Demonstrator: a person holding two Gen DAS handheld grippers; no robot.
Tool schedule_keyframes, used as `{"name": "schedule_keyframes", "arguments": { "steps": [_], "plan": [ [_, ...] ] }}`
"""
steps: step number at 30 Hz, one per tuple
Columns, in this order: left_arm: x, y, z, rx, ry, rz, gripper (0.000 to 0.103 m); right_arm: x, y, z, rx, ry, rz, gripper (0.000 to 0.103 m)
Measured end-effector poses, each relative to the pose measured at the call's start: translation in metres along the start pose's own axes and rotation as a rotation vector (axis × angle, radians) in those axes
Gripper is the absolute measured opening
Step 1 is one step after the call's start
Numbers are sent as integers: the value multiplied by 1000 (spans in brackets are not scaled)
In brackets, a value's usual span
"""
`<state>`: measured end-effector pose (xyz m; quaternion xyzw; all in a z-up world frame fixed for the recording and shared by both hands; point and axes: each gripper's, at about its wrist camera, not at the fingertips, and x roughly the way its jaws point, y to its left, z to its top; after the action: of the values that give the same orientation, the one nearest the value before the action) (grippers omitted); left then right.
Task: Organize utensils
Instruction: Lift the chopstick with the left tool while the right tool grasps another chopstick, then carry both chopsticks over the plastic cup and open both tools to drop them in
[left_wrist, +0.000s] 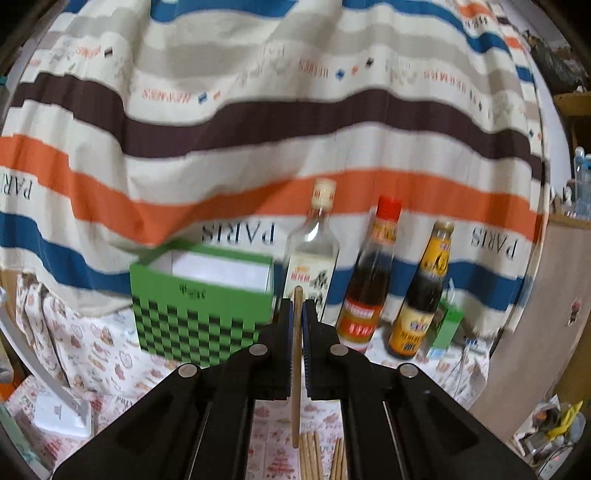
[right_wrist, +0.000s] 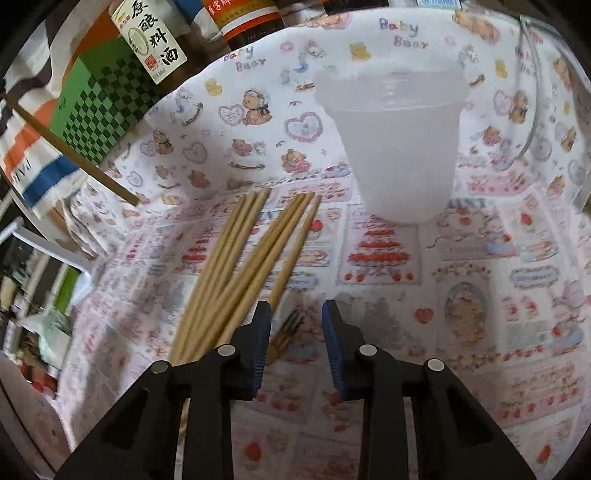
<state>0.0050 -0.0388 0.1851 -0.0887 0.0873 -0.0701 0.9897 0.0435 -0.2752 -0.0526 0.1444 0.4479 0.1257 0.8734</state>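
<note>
Chopstick (left_wrist: 296, 369), slim pale wood, sits clamped upright in the left tool (left_wrist: 297, 310); right tool (right_wrist: 297, 314) gapes apart over loose tapered chopsticks (right_wrist: 240, 258) fanned on the bench (right_wrist: 480, 295).

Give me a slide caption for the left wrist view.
Left gripper clamps one chopstick upright before a green checkered box.

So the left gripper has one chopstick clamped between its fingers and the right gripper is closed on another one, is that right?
Not quite. The left gripper does clamp one chopstick, but the right gripper is open and empty in the right wrist view, hovering over the loose chopsticks beside the white cup.
</note>
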Motion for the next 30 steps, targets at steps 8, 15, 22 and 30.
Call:
{"name": "schedule_keyframes", "arguments": {
  "steps": [8, 15, 22, 30],
  "plan": [
    [-37, -2, 20, -20, -121, 13, 4, 4, 4, 4, 31, -4, 29, 3],
    [-22, 9, 16, -14, -69, 25, 4, -40, 33, 23, -51, -169, -26, 2],
    [-3, 23, 10, -71, -8, 7, 4, -106, 60, 44, -119, -442, -115, 2],
    [-1, 24, -6, -241, -139, -101, 4, -170, 48, 63, -92, -748, -160, 2]
  ]
}}
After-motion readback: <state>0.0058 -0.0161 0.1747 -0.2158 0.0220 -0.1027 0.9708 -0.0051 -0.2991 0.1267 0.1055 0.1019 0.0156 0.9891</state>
